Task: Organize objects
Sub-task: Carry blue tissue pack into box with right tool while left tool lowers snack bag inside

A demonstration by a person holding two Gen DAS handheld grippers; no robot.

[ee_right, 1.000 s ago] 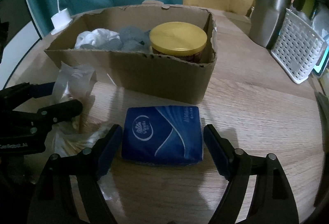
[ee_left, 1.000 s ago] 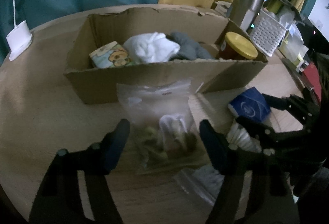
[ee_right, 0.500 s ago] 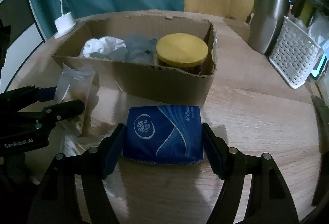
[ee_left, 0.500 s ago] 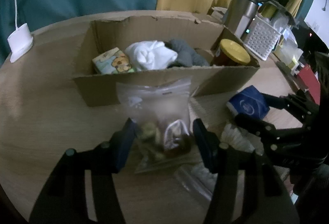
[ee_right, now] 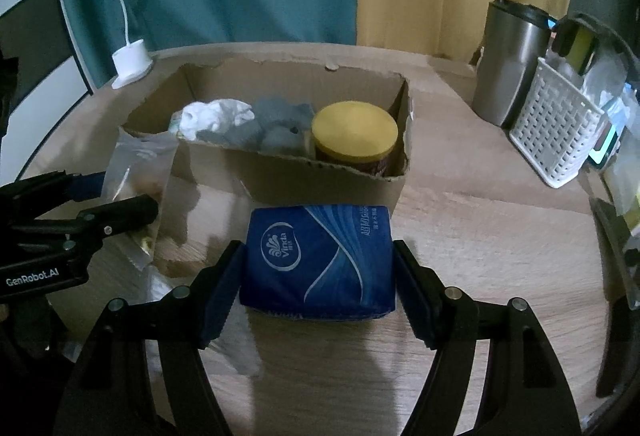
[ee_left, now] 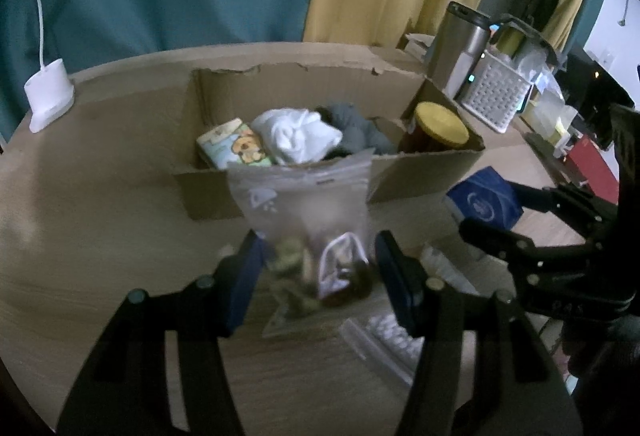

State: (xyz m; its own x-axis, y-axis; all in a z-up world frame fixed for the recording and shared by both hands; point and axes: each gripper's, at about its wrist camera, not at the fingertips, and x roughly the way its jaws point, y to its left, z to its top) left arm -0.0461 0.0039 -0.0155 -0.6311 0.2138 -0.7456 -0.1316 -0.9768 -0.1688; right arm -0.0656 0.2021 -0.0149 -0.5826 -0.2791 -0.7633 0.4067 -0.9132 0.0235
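My left gripper is shut on a clear zip bag of snacks, which hangs upright just above the table in front of the cardboard box. In the right wrist view my right gripper is shut on a blue tissue pack, held slightly off the wood near the box's front wall. The box holds a cartoon-print pack, a white cloth, a grey cloth and a jar with a yellow lid. My left gripper and the zip bag show at the left of that view.
Another clear bag with white pieces lies on the table between my grippers. A white lamp base stands at the back left. At the right stand a steel tumbler and a white perforated basket.
The left jaws closed on the zip bag and the right jaws on the tissue pack. Both grippers then rose a little, with bag and pack lifted off the table.
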